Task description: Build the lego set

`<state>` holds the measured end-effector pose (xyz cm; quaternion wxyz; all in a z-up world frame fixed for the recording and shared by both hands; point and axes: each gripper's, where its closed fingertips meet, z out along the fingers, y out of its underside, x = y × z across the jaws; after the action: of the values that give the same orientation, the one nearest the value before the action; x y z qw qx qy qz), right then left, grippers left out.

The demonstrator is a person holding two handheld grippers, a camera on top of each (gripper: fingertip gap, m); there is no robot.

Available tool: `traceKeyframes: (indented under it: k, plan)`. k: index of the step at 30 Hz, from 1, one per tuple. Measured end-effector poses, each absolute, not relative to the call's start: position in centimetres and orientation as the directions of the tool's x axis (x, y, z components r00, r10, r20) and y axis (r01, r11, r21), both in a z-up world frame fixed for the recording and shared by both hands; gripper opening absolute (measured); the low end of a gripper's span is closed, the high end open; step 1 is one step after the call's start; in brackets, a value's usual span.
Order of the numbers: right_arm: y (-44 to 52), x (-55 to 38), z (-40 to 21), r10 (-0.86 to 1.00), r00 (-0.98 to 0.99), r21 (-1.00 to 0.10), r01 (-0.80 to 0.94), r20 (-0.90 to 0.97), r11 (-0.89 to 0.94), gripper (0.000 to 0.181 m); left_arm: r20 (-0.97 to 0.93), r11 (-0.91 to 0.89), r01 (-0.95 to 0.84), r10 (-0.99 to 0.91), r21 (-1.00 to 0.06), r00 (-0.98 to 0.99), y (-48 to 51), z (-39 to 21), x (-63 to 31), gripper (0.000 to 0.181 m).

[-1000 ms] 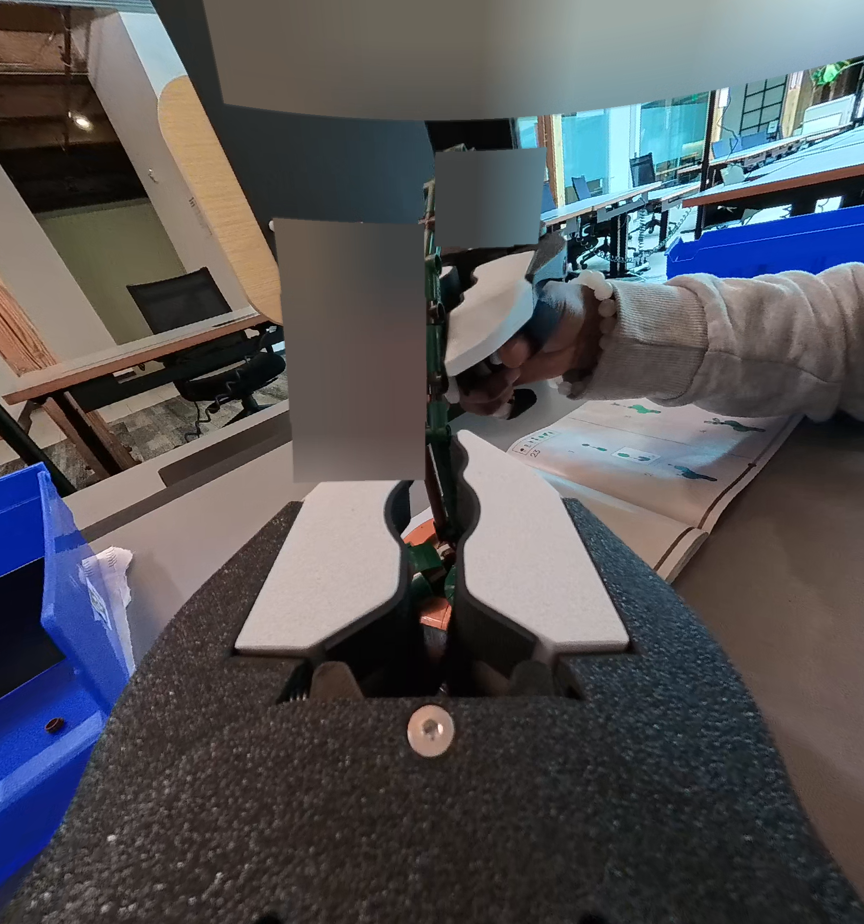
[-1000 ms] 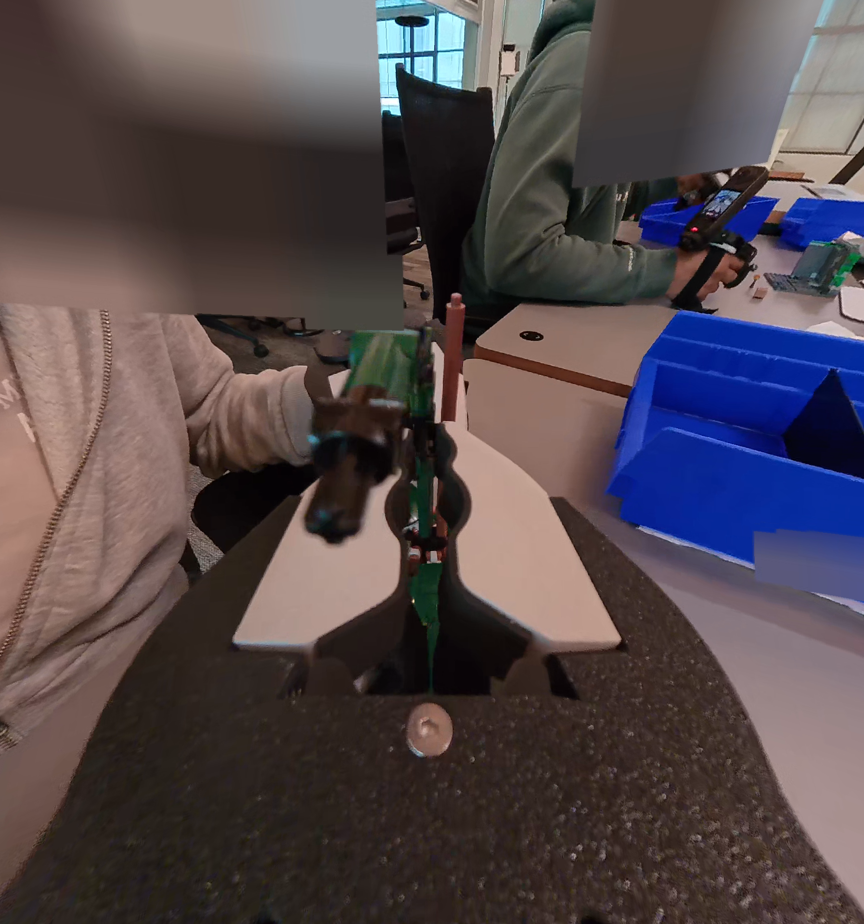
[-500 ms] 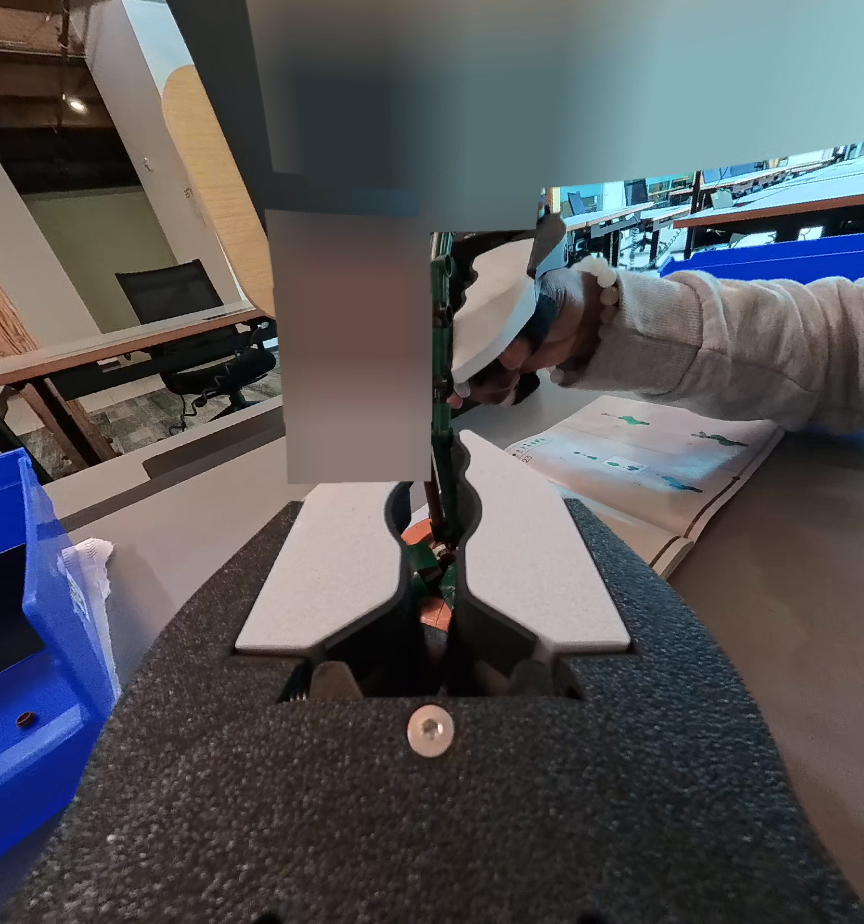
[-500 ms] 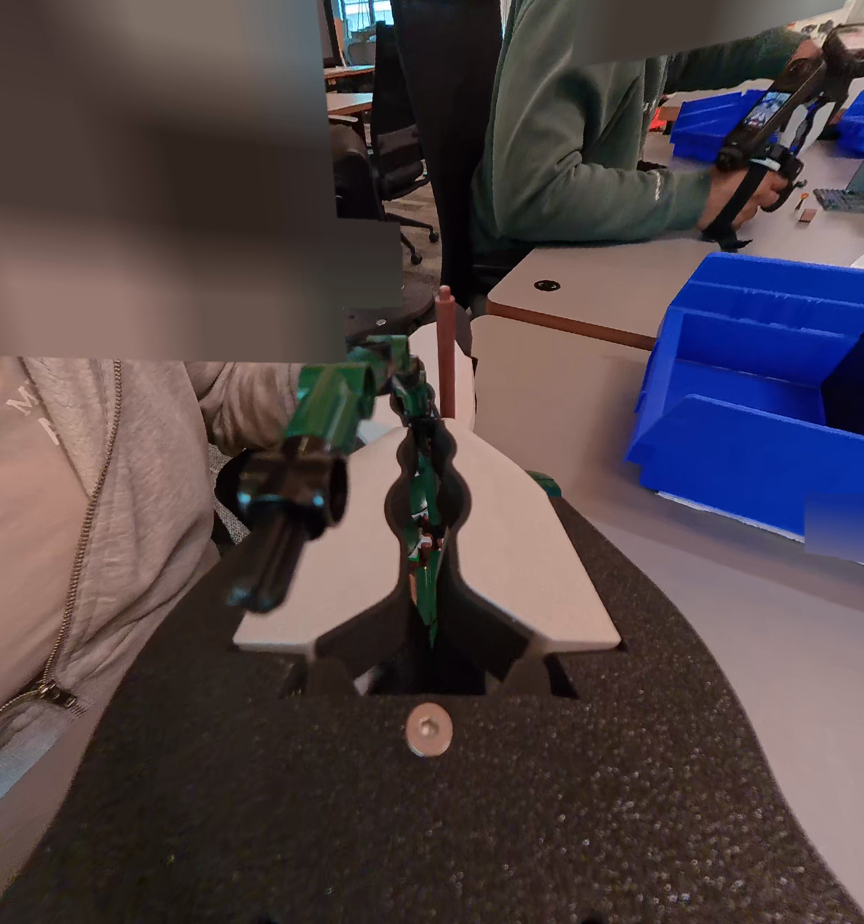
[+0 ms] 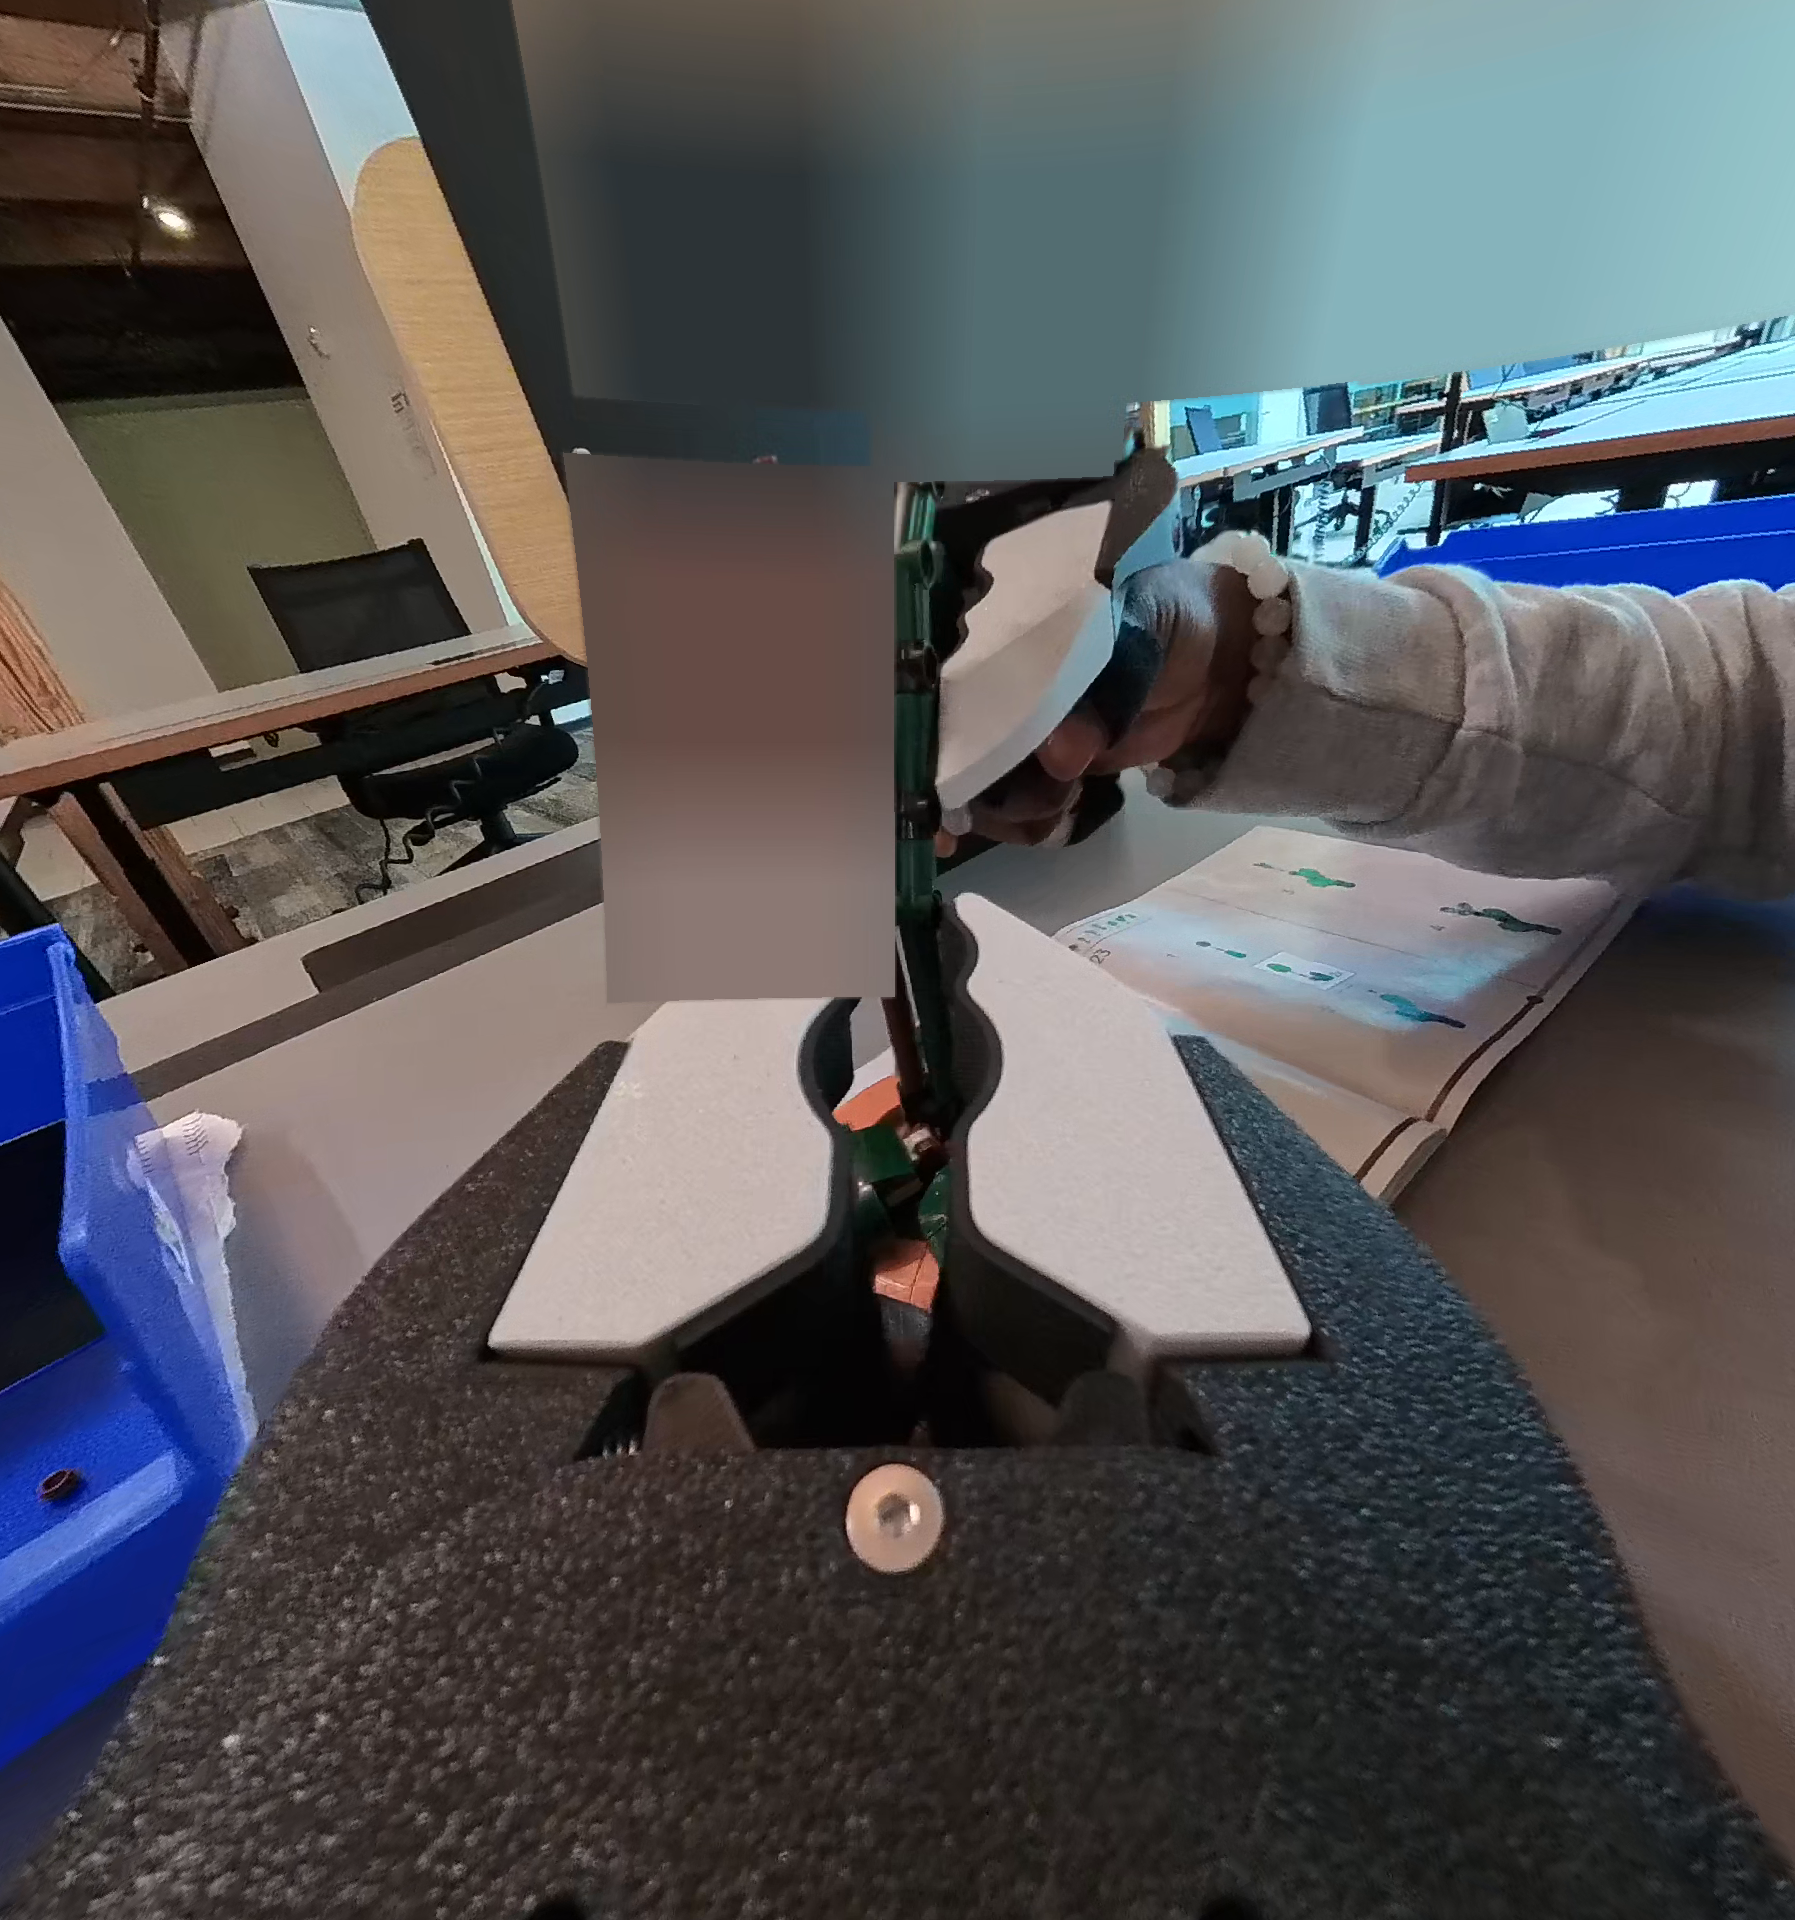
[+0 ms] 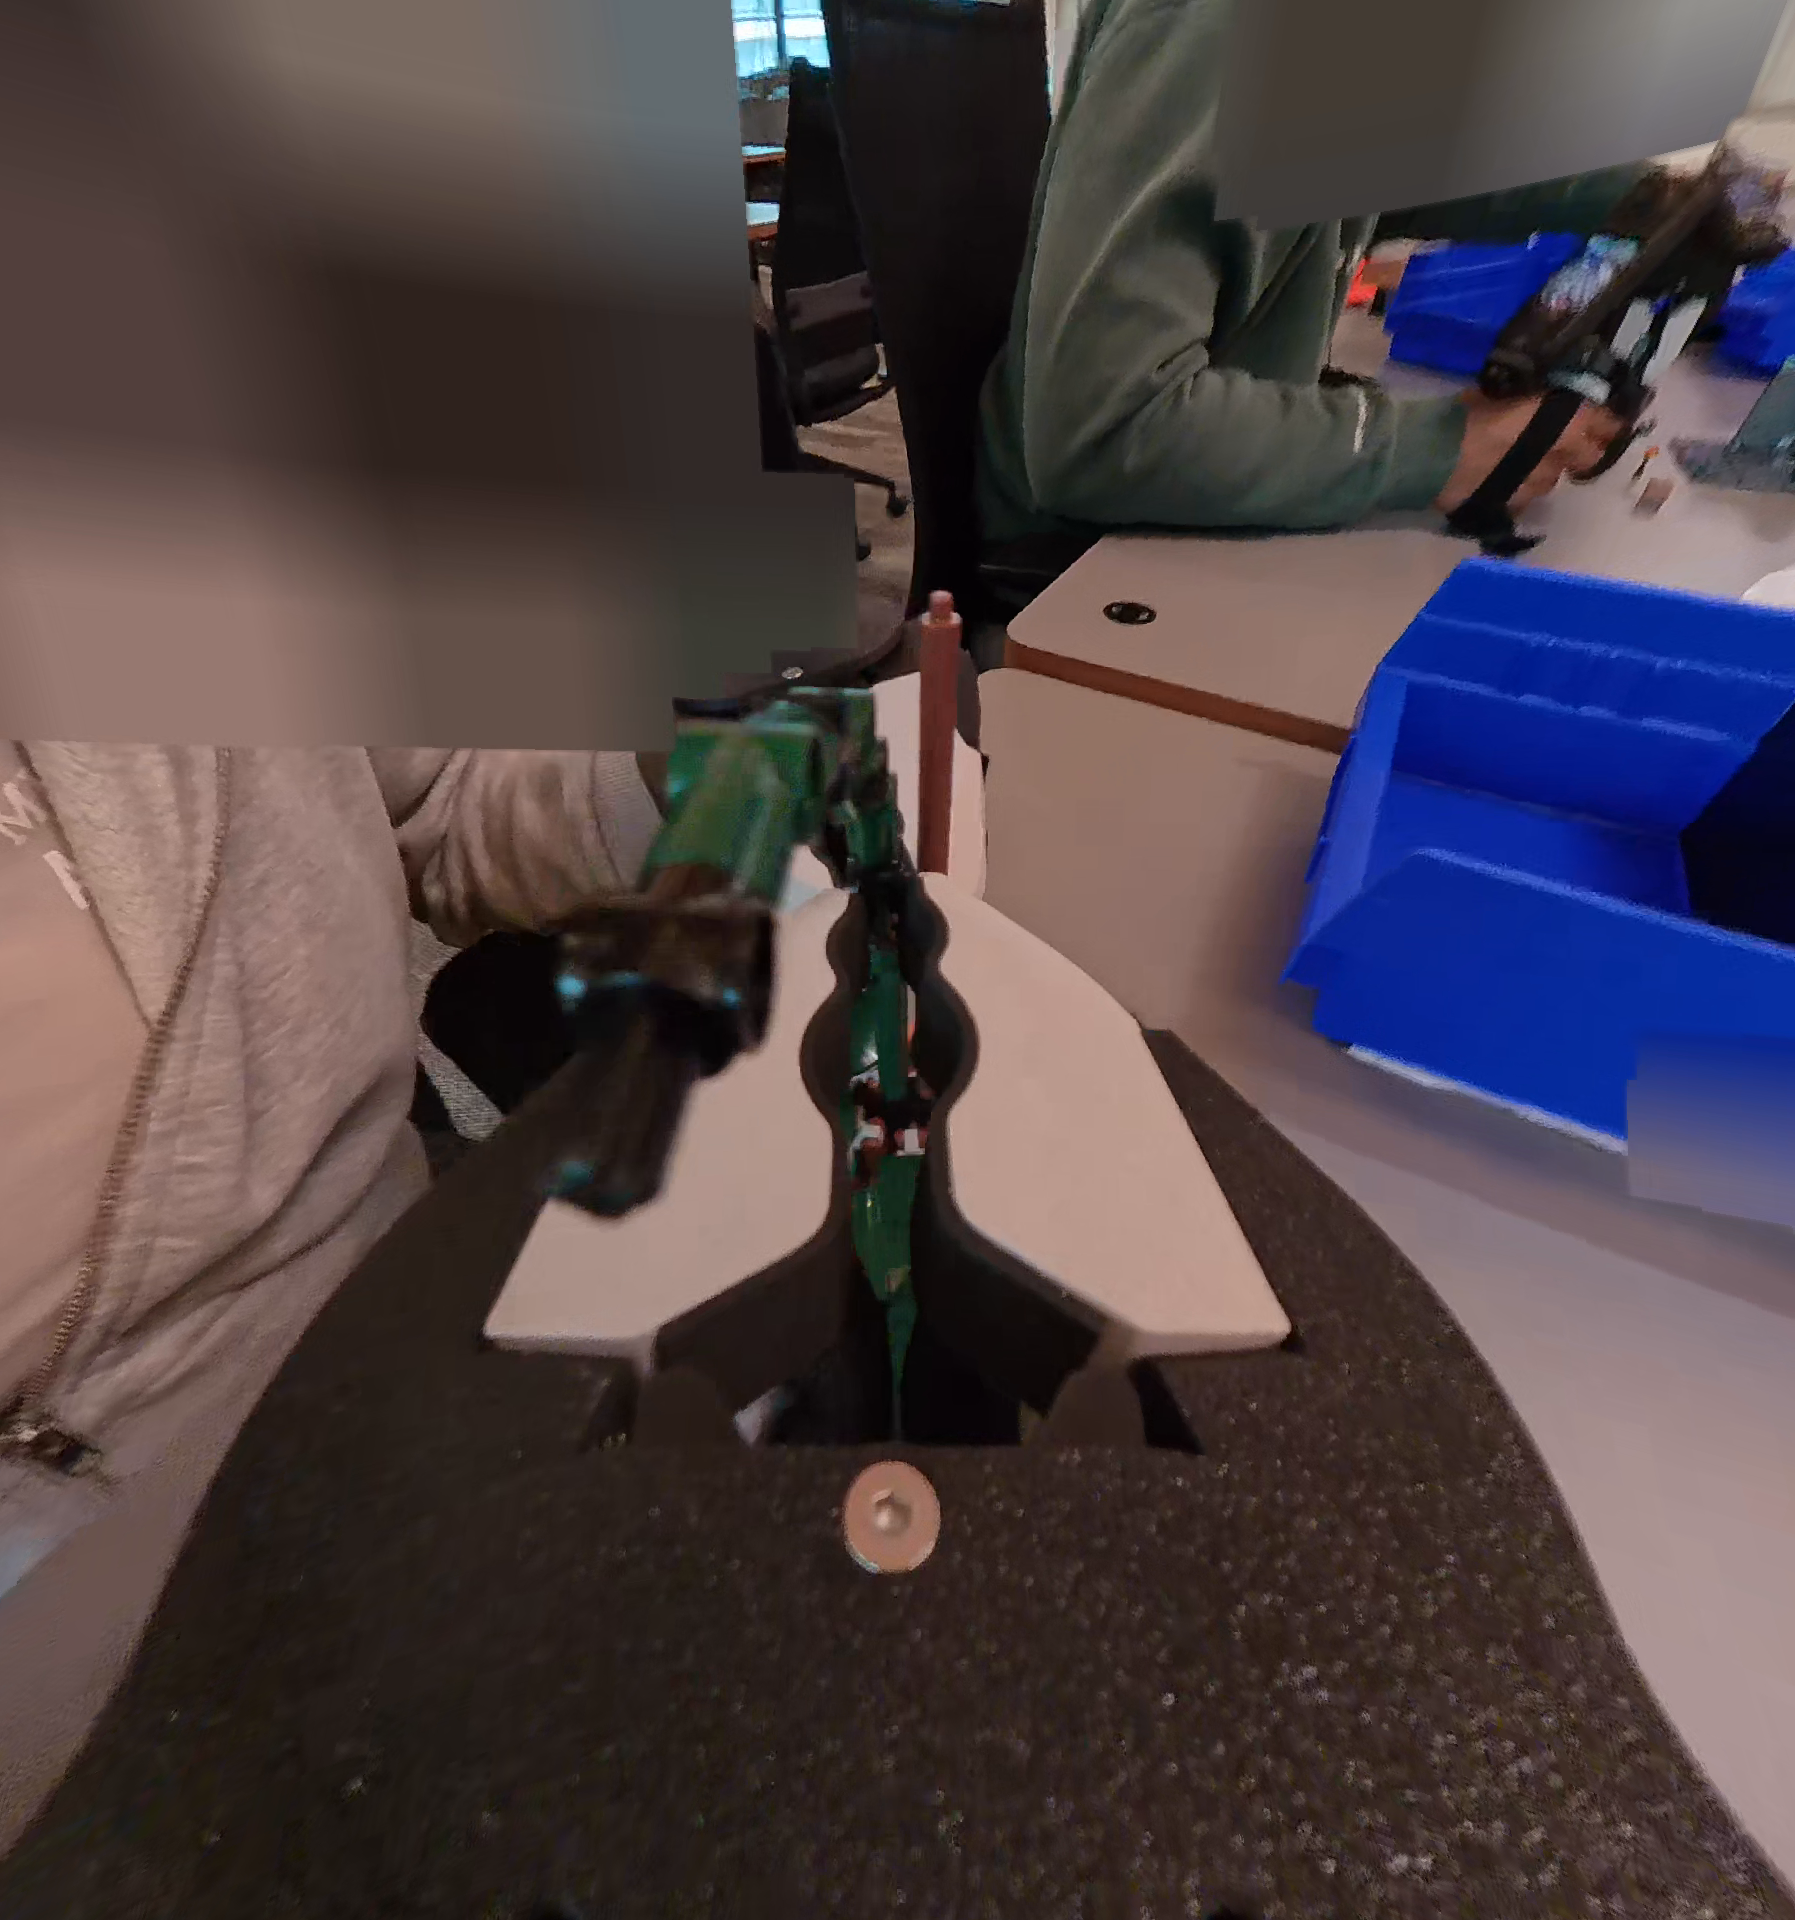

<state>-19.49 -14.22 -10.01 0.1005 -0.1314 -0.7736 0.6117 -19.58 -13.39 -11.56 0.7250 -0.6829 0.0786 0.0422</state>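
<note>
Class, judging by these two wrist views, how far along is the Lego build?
Done: a green model already stands assembled. In hand: left gripper and right gripper both clamp it. Left: unclear; the instruction booklet lies open.

Lego build's [image 6: 711, 831] dark end (lower left) is motion-blurred.

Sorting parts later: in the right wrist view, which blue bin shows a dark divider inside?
The nearest blue bin, right of the right gripper; the farther blue bins beside the green-sleeved person show none.
</note>
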Motion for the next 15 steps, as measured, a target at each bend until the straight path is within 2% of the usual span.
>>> traceKeyframes:
  k: [1, 2, 3, 4, 7, 11, 15]
  plan:
    - [-14.1, -19.4, -9.9, 0.321, -0.947, -0.975, 0.05, 0.022, 0.216, 0.006, -0.177, 0.068, -0.174, -0.054, -0.982, 0.983, -13.4, -11.5, -19.5, 0.013]
    - [-14.0, -19.2, -9.7, 0.318, -0.948, -0.979, 0.038, 0.028, 0.201, 0.02, -0.184, 0.07, -0.179, -0.063, -0.981, 0.981, -13.4, -11.5, -19.3, 0.014]
    - [-13.8, -19.3, -8.8, 0.343, -0.939, -0.989, 0.04, 0.01, 0.139, 0.044, -0.195, 0.073, -0.19, -0.065, -0.979, 0.979, -13.5, -11.4, -19.2, 0.02]
    - [-13.2, -19.3, -7.7, 0.372, -0.928, -0.997, 0.042, -0.012, 0.072, 0.053, -0.21, 0.077, -0.206, -0.054, -0.976, 0.976, -13.6, -11.2, -19.3, 0.031]
    - [-10.0, -18.7, -5.3, 0.496, -0.868, -0.999, -0.032, 0.013, -0.03, 0.057, -0.248, 0.069, -0.247, -0.002, -0.967, 0.969, -14.6, -10.6, -20.1, 0.042]
    - [-6.4, -15.8, -5.0, 0.67, -0.736, -0.994, -0.104, 0.096, 0.028, 0.085, -0.246, 0.031, -0.248, 0.043, -0.968, 0.968, -16.6, -10.1, -20.7, 0.048]
    - [-4.6, -11.1, -5.9, 0.768, -0.624, -0.99, -0.103, 0.142, 0.099, 0.102, -0.229, 0.003, -0.23, 0.063, -0.973, 0.971, -18.0, -9.8, -20.0, 0.055]
